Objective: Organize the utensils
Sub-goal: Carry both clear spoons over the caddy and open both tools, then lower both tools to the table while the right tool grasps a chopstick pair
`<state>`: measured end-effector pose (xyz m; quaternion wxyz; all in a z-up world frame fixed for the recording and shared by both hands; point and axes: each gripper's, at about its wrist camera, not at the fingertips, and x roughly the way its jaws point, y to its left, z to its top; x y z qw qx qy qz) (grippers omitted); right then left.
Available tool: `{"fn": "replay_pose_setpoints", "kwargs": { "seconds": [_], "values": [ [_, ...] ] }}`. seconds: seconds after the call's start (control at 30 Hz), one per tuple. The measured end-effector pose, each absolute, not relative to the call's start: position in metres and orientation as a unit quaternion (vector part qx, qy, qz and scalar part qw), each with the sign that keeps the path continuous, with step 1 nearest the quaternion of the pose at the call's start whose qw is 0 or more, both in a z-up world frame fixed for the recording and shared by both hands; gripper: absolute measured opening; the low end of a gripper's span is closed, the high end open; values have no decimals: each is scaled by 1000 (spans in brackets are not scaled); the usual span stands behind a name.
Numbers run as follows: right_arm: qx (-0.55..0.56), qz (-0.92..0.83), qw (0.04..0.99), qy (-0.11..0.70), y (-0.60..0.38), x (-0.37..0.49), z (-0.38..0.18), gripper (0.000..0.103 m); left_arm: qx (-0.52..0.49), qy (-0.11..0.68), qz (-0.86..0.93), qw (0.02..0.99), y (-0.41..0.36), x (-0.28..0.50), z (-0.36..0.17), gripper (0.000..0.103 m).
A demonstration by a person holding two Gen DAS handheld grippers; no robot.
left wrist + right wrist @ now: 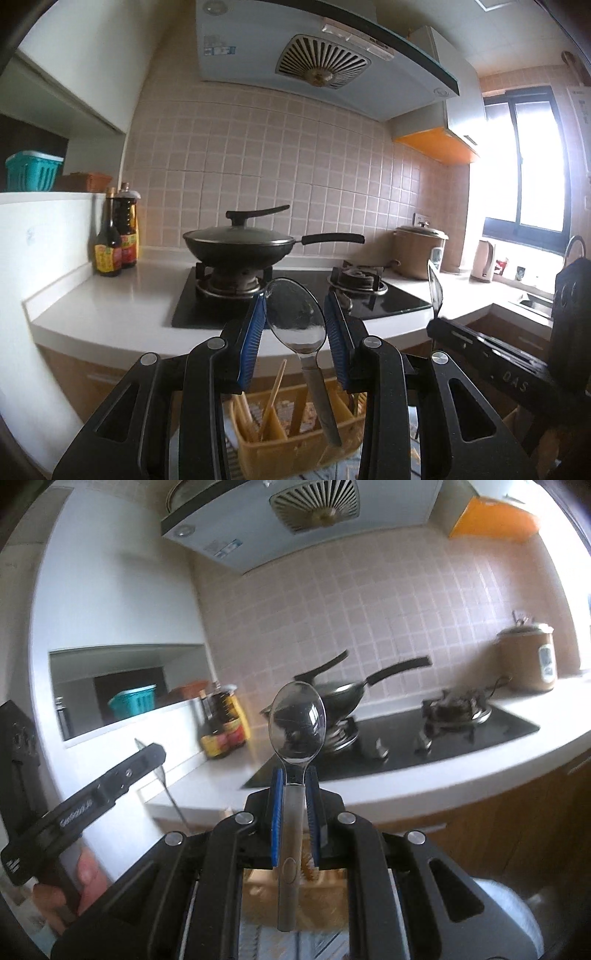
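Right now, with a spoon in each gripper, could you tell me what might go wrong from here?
1. The left gripper seems to pinch its spoon only across the smooth curved bowl; it could pivot or slip out.
2. Its handle hangs over the yellow utensil caddy beside the chopsticks and may snag a divider.
3. The right gripper, shut on the second spoon, is near; they could collide.
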<state>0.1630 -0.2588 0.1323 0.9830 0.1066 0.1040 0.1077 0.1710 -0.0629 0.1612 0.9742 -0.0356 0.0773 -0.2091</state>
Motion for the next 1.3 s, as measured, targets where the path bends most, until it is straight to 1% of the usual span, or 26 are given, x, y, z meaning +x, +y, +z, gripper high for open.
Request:
{"fn": "replay_pose_setpoints", "kwargs": {
  "seconds": [0.2, 0.47, 0.83, 0.9, 0.93, 0.97, 1.0, 1.07, 1.13, 1.27, 1.3],
  "values": [
    [55, 62, 994, 77, -252, 191, 124, 10, -30, 59, -166, 984, -77, 199, 148, 31],
    [15, 37, 997, 67, -246, 214, 96, 10, -32, 85, -172, 981, -88, 231, 123, 31],
    [17, 37, 995, 87, -246, 224, 69, 11, -4, 90, -179, 980, -97, 233, 107, 31],
    [19, 43, 994, 98, -247, 222, 67, 11, 6, 91, -177, 980, -99, 232, 105, 32],
    [24, 49, 993, 105, -248, 220, 66, 12, 14, 97, -180, 979, -100, 233, 105, 35],
    [28, 54, 992, 111, -250, 217, 66, 19, 18, 102, -185, 977, -100, 233, 103, 39],
    [31, 54, 991, 115, -252, 213, 66, 29, 17, 104, -187, 977, -99, 231, 103, 39],
    [32, 48, 991, 117, -256, 204, 67, 36, 15, 105, -189, 976, -94, 225, 103, 40],
    [37, 50, 990, 126, -261, 196, 69, 36, 11, 106, -189, 976, -89, 219, 105, 44],
    [61, 48, 987, 141, -272, 170, 75, 36, -5, 116, -199, 973, -69, 202, 111, 45],
    [68, 50, 986, 146, -275, 161, 77, 38, -7, 119, -202, 972, -64, 195, 112, 45]
  ]
}}
